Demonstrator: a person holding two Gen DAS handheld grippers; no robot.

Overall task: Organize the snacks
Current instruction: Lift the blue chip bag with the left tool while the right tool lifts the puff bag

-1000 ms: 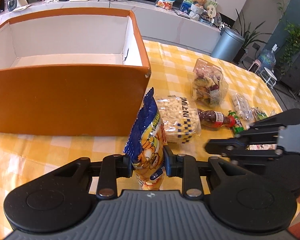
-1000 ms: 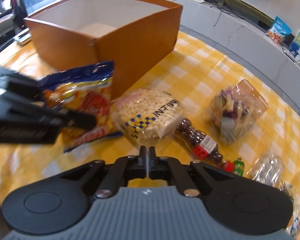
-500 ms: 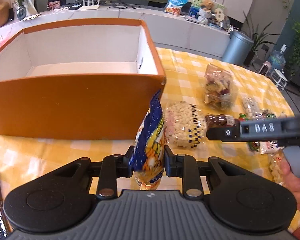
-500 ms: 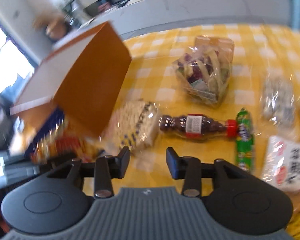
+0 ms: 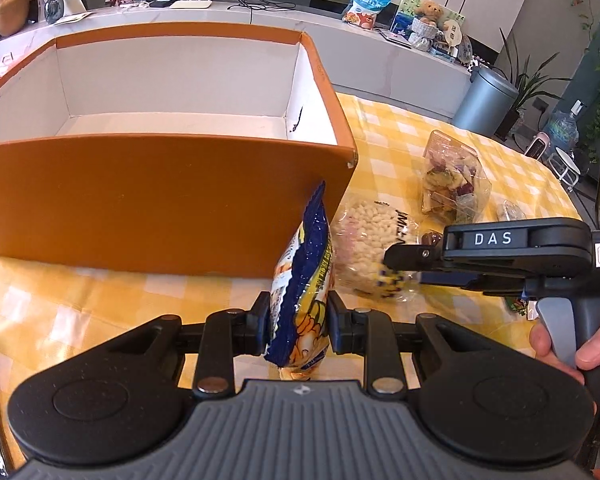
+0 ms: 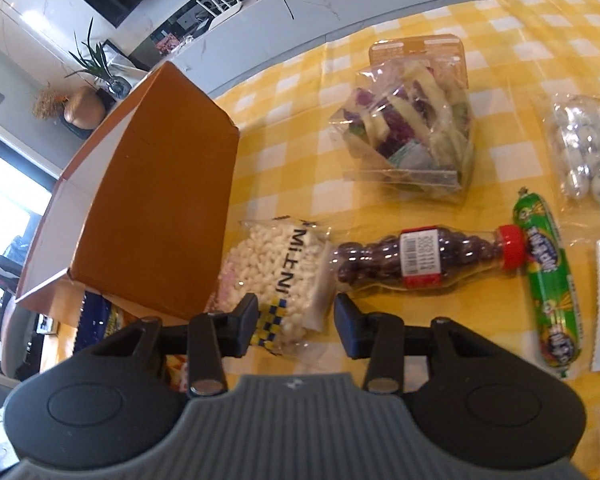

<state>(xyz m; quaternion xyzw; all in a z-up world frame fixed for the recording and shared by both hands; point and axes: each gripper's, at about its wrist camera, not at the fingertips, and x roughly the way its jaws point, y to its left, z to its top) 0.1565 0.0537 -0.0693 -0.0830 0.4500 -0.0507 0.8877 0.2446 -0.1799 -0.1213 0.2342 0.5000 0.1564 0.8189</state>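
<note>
Snacks lie on the yellow checked counter (image 6: 480, 12) beside the orange cardboard box (image 5: 160, 200); the blue-yellow crinkly bag (image 5: 304, 276) is held by the left claw (image 5: 298, 320), while the right claw (image 6: 296, 320), closing around the clear pellet bag (image 6: 276, 276), should be lowered squarely.

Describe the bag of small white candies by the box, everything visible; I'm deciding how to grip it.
The candy bag is a clear, crinkly plastic pouch packed with small white pellets, with dark lettering and a blue-and-yellow checkered band. It lies flat on the yellow checked tablecloth, close beside the orange box, its other side next to the bottle of dark candies. The right gripper is closing, with the bag's near end between its fingers, not yet pinched.
</note>
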